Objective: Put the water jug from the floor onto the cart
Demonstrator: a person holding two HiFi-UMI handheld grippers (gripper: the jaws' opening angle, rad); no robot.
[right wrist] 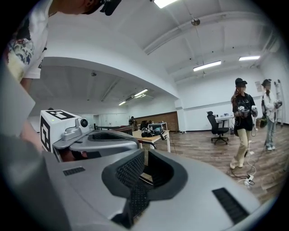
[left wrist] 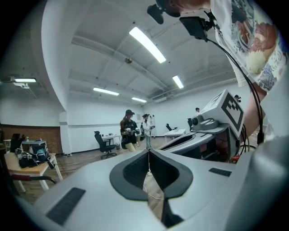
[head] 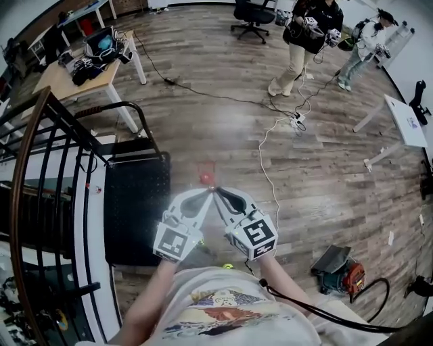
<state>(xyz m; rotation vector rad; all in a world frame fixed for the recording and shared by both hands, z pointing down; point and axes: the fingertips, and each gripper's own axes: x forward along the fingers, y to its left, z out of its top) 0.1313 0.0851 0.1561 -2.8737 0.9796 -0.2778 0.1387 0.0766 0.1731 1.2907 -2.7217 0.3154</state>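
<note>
No water jug is clearly in view. A small red thing point(head: 205, 177) shows on the floor just beyond the fingertips; I cannot tell what it is. The black flat cart point(head: 139, 203) with its curved handle point(head: 128, 108) stands left of the grippers. My left gripper point(head: 208, 193) and right gripper point(head: 218, 193) are held side by side above the wooden floor, with their tips nearly touching. Both are shut with nothing between the jaws. The left gripper point(left wrist: 148, 155) sees the right one point(left wrist: 216, 122) beside it. The right gripper point(right wrist: 145, 158) sees the left one point(right wrist: 90, 140).
A dark stair railing point(head: 40, 176) runs along the left. A desk point(head: 81, 71) with gear stands at the back left. Cables and a power strip point(head: 295, 122) cross the floor ahead. Two people point(head: 308, 40) stand at the back, by an office chair point(head: 254, 17). An orange-and-black tool point(head: 342, 272) lies at the right.
</note>
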